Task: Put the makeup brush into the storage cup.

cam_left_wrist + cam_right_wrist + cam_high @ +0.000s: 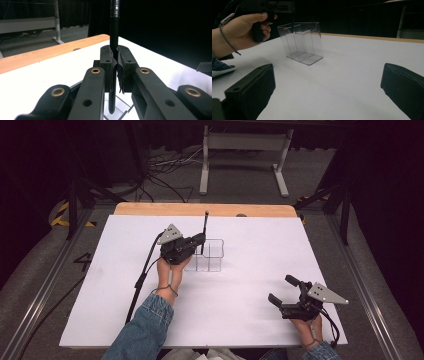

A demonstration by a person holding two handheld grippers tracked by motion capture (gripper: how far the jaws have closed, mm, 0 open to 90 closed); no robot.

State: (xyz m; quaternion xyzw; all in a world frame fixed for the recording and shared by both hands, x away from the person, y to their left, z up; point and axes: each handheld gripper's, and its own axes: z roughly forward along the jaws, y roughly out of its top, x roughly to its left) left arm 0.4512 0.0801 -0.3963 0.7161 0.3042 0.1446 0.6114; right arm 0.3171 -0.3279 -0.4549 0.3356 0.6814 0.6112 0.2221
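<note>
Pen (114, 37), black and slim, stands upright between my left pads (119, 65), pinched about mid-shaft; its tip hangs below the jaws, just over the clear holder's rim (117, 106). My left gripper (200, 243) is clamped tight on it, nothing slack that I can see. In the high view the pen (205, 231) rises above the near-left corner of the clear divided holder (214, 255), which sits on the white table (260, 285) toward the far middle, with the wooden edge strip (150, 209) beyond it.

Step in hand, as I judge it: lowering the pen into one compartment of the holder. Which slot the tip is over I cannot tell for sure; from the right gripper view the shaft (293, 23) seems to enter at the holder's (312, 42) back left section.

To do it well: keep the shaft vertical, come straight down, and avoid knocking the thin dividers, since the holder looks light and would likely slide or tip. Release only once the tip rests on the floor of the slot, then lift clear straight up.

My right gripper (287, 293) rests near the table's near right corner, well apart, jaws wide with nothing between them. It could steady the holder if needed.
</note>
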